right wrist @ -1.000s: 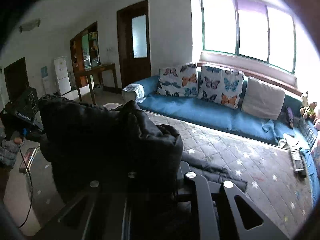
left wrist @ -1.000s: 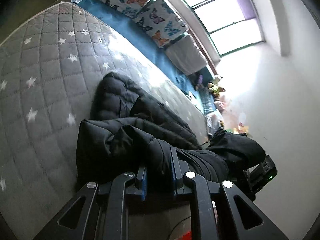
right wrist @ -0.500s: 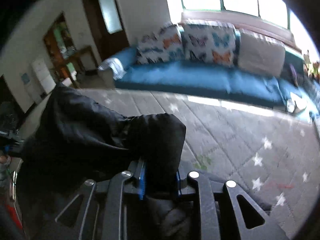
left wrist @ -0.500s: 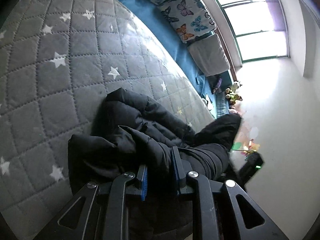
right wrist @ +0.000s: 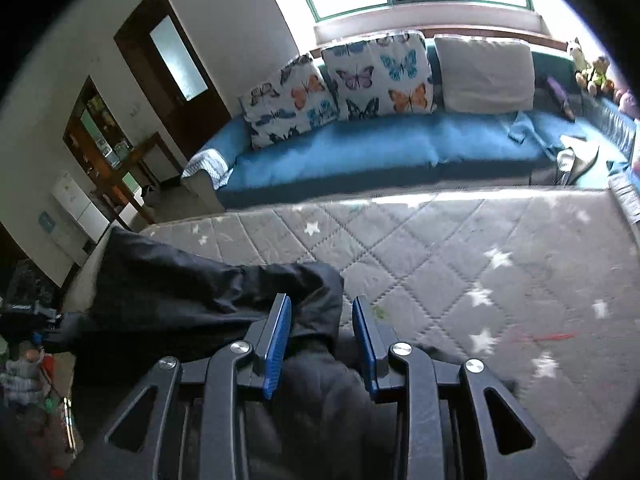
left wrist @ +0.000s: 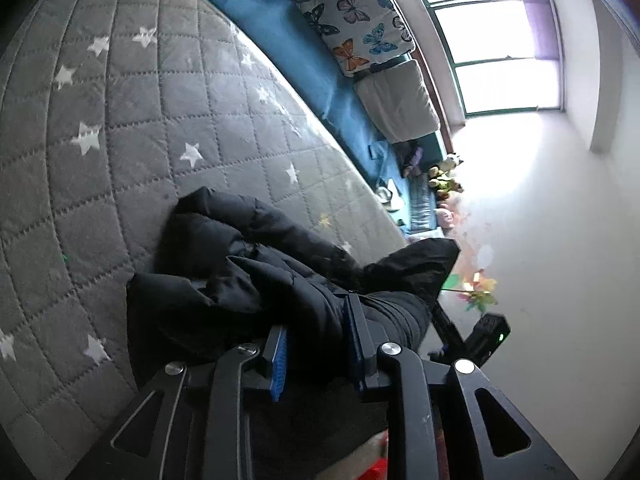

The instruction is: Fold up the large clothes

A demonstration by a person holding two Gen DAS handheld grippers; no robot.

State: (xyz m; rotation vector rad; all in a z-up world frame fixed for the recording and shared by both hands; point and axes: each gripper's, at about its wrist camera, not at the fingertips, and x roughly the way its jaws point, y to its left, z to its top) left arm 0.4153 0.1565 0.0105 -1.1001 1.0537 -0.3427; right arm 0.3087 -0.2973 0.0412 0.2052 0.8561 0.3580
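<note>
**Black padded jacket being let go on a star-quilted bed**

A black padded jacket [left wrist: 248, 280] is lying bunched on a grey quilted mattress [left wrist: 120, 128] scattered with white stars. On the left, the left gripper [left wrist: 316, 344] is opening its jaws — a thick fold of jacket is still filling the gap between the blue pads. On the right, the right gripper [right wrist: 322, 336] is also opening — the jacket's edge is sitting loosely between its jaws, clear of the right pad. Behind the mattress, butterfly cushions [right wrist: 380, 76] are leaning along a blue sofa [right wrist: 360, 148].
</note>
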